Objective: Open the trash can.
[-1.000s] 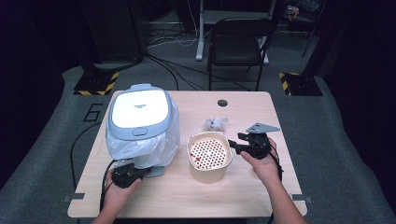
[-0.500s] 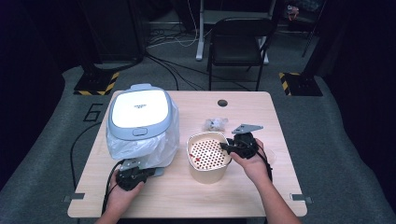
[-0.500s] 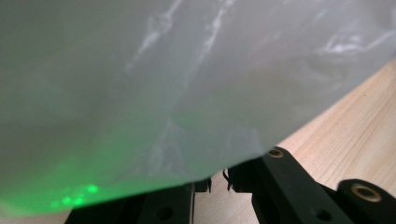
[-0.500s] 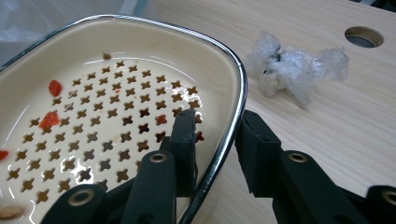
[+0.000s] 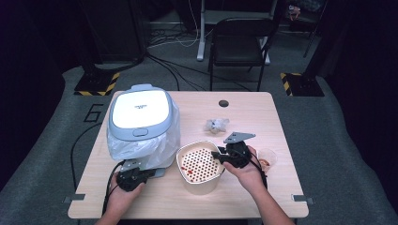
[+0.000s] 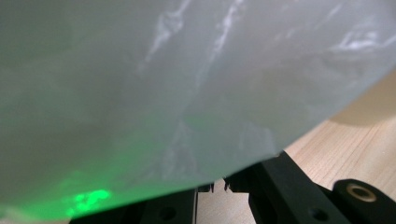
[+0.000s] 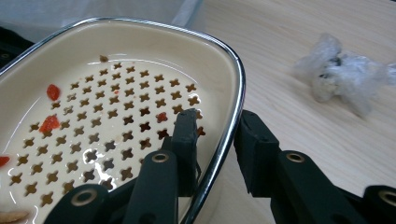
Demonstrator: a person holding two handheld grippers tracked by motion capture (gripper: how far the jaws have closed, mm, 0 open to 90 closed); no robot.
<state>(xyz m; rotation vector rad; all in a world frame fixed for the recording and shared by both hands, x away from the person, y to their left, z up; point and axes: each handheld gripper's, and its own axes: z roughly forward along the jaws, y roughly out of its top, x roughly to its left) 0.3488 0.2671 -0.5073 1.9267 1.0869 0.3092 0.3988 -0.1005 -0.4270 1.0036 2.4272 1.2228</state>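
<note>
A cream basket (image 5: 187, 150) with a perforated floor and chrome rim (image 7: 140, 23) stands mid-table, with a few red scraps (image 7: 49, 123) inside. My right gripper (image 5: 219, 157) straddles its right rim (image 7: 217, 116), one jaw inside and one outside, pressed to the wall. A white-lidded cooker (image 5: 139, 110) wrapped in a clear plastic bag (image 5: 155, 145) stands at the left. In front of it, low on the table, lies my left gripper (image 5: 148, 174). Its jaw tips nearly touch (image 6: 219, 186), and the bag's edge (image 6: 187, 84) hangs just over them.
A crumpled bit of clear plastic (image 5: 216, 124) (image 7: 341, 77) lies behind the basket. A small cup (image 5: 267, 159) stands right of my right hand. The table (image 5: 248, 112) has a round cable hole (image 5: 223, 103) near its back edge; a chair (image 5: 237, 42) stands beyond.
My right gripper came in from the right to the basket's rim and closed over it. The basket has shifted a little left and toward me. The left gripper has barely moved.
</note>
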